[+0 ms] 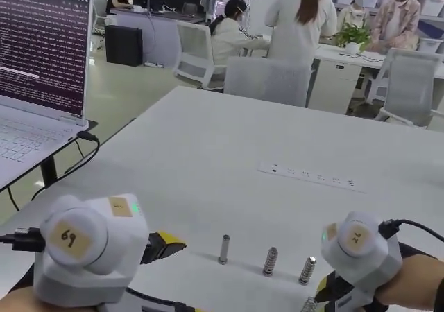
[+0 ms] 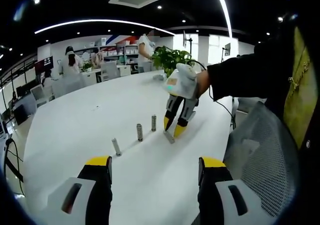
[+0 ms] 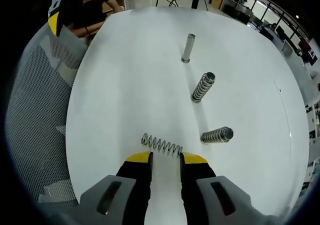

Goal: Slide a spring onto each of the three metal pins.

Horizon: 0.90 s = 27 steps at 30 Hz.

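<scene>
Peeking half-hidden, spring [image 1: 309, 304], beside right tool [image 3: 165, 158]

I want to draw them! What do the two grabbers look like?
The left hand-held gripper and right hand-held gripper each have a rounded white body, a numbered tan sticker, a green light, black jaws tipped yellow and a black cable. The person wears a black sleeve.
</scene>
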Each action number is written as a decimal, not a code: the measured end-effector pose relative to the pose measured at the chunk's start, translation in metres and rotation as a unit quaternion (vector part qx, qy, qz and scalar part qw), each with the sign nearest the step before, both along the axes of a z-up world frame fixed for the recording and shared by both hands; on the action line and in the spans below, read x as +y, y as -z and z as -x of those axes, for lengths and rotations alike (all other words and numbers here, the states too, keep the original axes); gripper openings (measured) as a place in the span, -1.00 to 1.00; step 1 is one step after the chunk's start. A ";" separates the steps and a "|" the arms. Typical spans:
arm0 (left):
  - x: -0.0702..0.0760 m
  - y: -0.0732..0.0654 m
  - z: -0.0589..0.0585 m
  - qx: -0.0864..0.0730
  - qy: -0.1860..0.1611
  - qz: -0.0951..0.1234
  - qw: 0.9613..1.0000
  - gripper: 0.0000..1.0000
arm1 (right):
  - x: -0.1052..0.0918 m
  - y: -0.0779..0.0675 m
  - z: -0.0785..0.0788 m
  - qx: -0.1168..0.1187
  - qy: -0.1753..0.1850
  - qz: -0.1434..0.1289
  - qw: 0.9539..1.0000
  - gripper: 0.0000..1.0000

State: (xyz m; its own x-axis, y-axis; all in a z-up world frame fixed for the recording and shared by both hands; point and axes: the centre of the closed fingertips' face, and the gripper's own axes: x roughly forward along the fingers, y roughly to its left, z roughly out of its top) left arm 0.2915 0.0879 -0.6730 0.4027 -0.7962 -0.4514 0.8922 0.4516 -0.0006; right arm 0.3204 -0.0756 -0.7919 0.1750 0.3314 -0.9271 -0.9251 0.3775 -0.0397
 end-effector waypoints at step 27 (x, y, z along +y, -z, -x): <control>0.000 0.000 0.000 0.003 0.000 0.004 1.000 0.30 | 0.015 0.004 0.016 0.018 -0.070 0.004 0.997 -0.69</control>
State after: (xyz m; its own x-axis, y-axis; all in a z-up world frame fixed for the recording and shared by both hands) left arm 0.2915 0.0879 -0.6734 0.3999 -0.7993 -0.4485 0.8920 0.4519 -0.0100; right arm 0.3040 -0.0610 -0.7959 0.0936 0.3422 -0.9350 -0.9698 0.2437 -0.0078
